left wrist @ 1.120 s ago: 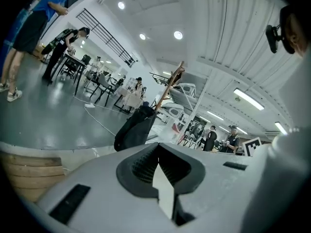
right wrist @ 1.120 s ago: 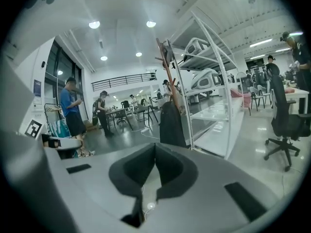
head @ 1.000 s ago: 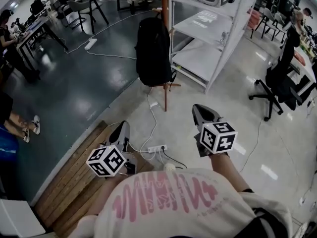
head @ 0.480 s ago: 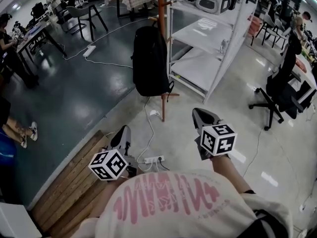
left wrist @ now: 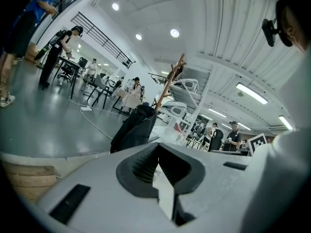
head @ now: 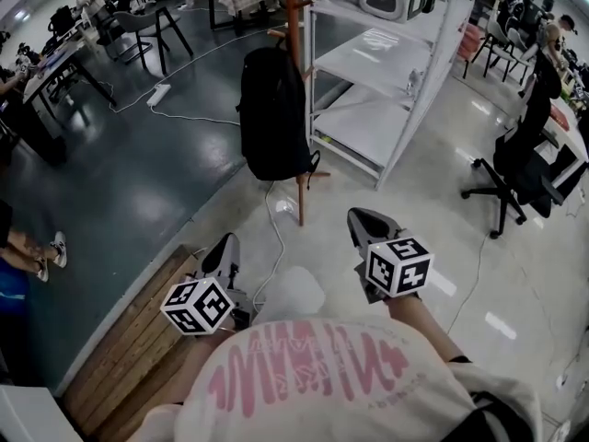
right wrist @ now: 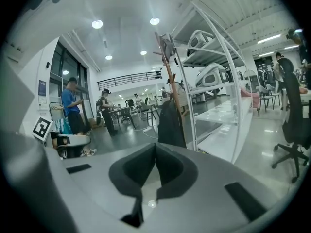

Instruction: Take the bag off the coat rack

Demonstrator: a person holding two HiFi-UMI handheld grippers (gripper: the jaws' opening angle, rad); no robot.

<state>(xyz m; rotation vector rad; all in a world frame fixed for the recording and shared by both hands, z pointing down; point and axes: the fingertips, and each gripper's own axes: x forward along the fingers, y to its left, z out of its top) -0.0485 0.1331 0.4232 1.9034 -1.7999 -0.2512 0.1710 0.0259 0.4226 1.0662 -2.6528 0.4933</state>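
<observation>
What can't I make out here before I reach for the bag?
- Top of the rack: head view, cut off by the upper edge.
- How the bag is hooked on: too small in every view.
- Bottom of the bag: hidden behind the left tongs in the left gripper view, and behind the right tongs in the right gripper view.
- Foot of the rack: head view, partly behind the bag.

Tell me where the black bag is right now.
In the head view the black bag hangs at upper centre on the wooden coat rack, just left of the white shelf.
</observation>
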